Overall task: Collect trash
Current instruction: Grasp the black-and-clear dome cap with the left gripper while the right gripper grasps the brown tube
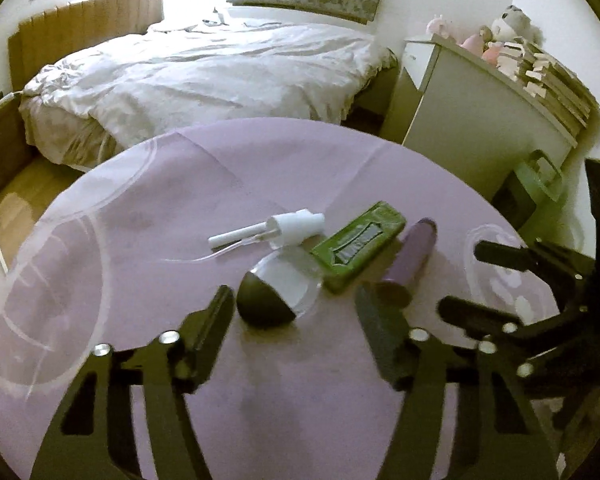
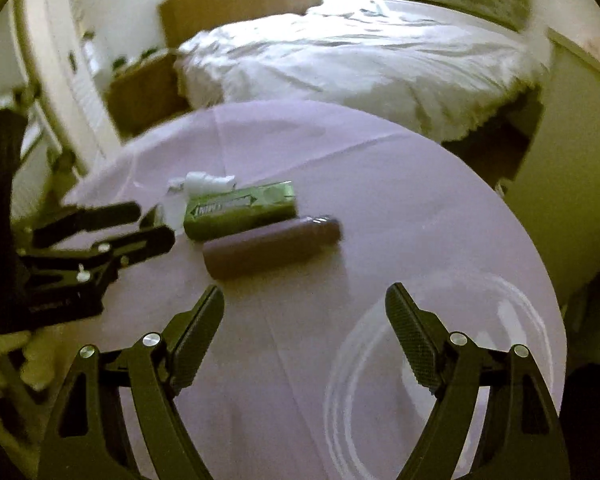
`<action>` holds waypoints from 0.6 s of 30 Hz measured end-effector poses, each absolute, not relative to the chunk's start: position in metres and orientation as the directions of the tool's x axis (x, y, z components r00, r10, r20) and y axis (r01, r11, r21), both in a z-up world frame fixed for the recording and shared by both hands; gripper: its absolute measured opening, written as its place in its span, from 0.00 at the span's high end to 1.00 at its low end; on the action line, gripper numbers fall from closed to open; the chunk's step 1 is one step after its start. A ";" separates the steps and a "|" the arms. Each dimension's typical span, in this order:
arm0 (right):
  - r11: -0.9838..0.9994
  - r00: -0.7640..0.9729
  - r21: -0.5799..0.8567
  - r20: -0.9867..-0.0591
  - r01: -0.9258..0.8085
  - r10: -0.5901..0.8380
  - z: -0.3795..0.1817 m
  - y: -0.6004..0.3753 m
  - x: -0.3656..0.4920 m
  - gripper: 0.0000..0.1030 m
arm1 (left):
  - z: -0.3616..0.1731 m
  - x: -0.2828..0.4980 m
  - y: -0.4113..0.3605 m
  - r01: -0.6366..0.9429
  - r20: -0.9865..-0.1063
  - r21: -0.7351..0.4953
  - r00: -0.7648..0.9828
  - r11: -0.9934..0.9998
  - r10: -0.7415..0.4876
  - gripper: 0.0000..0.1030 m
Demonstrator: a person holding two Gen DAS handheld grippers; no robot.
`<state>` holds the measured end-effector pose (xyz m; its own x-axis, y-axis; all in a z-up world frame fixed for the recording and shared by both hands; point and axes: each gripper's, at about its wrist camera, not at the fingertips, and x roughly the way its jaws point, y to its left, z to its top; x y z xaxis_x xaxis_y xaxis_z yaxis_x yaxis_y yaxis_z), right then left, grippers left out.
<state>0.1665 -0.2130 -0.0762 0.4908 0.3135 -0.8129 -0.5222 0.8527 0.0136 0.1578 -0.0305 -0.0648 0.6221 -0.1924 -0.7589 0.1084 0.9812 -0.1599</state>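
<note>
Three pieces of trash lie together on the round table [image 1: 148, 216], which has a lilac cloth, a little toward its far right part. The spray bottle [image 1: 276, 272] is on its side, with a dark rounded bottom toward the near edge and a white nozzle toward the far edge. The green box [image 1: 358, 250] touches it on the right side. The purple tube [image 1: 410, 256] lies just beside the box, further to the right, almost parallel to it.

The left gripper [image 1: 296, 312] hangs over the near part of the table with its fingers spread wide and holding nothing; the dark bottom of the bottle is between the fingertips, and the right fingertip is near the closer end of the tube. The right gripper [image 2: 304, 312] is also spread and holds nothing, above bare cloth near the tube [image 2: 272, 250] and the box [image 2: 240, 210].

A green bin [image 1: 540, 184] stands on the floor beyond the right edge of the table. A bed [image 1: 204, 76] with white covers is behind the far edge.
</note>
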 end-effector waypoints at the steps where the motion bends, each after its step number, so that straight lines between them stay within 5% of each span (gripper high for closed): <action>1: 0.843 0.491 -0.006 -0.815 -0.538 0.307 -0.078 -0.206 0.169 0.20 | -0.067 0.159 -0.029 0.109 -0.762 -0.157 0.619 0.982 -0.191 0.42; 16: 0.795 0.460 -0.024 -0.826 -0.606 0.326 -0.090 -0.175 0.196 0.20 | -0.070 0.160 -0.023 0.154 -0.766 -0.129 0.612 0.980 -0.197 0.56; 18: 0.792 0.437 0.004 -0.832 -0.610 0.341 -0.090 -0.173 0.198 0.39 | -0.070 0.160 -0.025 0.165 -0.770 -0.106 0.610 0.981 -0.186 0.59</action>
